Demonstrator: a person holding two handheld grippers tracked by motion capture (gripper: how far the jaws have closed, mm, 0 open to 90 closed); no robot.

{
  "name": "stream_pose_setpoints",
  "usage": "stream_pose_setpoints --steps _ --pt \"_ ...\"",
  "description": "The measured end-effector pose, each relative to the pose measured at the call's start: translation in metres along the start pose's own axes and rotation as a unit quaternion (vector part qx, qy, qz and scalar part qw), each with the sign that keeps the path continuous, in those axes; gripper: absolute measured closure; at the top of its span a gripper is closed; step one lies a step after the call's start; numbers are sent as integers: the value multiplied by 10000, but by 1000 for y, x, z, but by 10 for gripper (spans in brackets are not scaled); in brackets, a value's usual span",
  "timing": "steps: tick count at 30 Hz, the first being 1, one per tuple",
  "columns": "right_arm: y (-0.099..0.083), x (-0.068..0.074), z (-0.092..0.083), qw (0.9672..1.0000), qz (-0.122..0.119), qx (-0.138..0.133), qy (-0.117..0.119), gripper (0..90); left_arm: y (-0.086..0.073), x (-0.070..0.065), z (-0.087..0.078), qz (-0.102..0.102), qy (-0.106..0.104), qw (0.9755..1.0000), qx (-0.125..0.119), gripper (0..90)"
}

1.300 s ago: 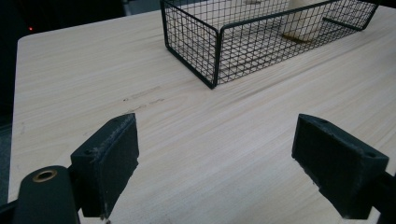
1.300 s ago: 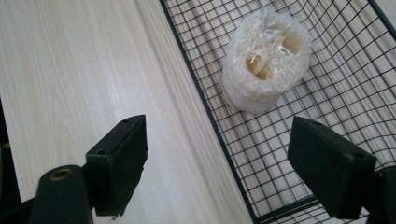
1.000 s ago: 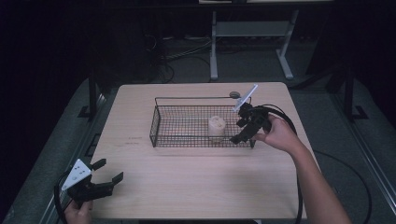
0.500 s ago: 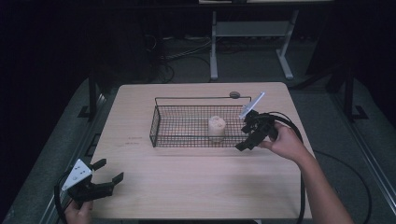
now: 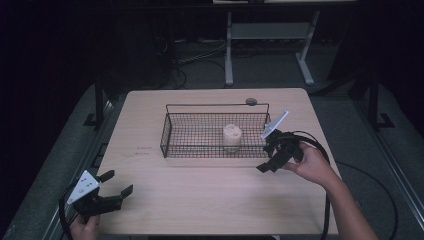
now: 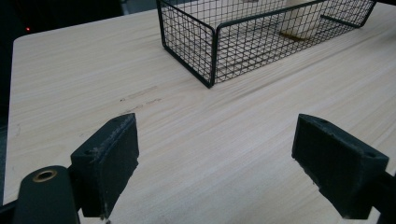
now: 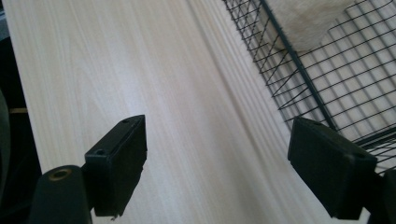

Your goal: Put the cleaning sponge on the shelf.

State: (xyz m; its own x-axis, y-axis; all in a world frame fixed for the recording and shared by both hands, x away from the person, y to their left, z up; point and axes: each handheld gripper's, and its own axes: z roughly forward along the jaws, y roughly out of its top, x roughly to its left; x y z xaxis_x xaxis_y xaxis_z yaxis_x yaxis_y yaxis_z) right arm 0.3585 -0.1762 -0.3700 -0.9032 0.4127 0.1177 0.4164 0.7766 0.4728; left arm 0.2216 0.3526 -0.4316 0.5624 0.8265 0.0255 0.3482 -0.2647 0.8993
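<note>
A black wire basket [image 5: 200, 145] stands on the middle of the light wooden table [image 5: 150, 115]. A cream, stubby cylinder [image 5: 232, 134] stands inside it toward its right end. My right gripper [image 5: 264, 159] hovers just outside the basket's front right corner, open and empty, with its jaws pointing left over bare tabletop. In the right gripper view the gripper [image 7: 219, 163] has the basket [image 7: 299, 70] and cylinder [image 7: 303, 23] at the upper right. My left gripper [image 5: 119, 182] rests open at the table's front left corner. The left gripper view has the gripper [image 6: 219, 154] facing the basket [image 6: 212, 51] and cylinder [image 6: 301, 25].
A small dark round object [image 5: 251, 101] lies on the table just behind the basket's back rim. A white metal stand [image 5: 270, 35] and cables sit on the dark floor beyond the table. Bare wood spreads in front of the basket, between the two grippers.
My right gripper has moved from the basket's right end toward the near side and lower, and now sits outside the front right corner. The left gripper has stayed put.
</note>
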Motion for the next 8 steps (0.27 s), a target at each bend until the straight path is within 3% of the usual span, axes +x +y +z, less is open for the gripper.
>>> stream_pose_setpoints --steps 8 --pt "-16 11 1 9999 -28 -42 -100 190 0 0 1 25 -20 10000 16 139"
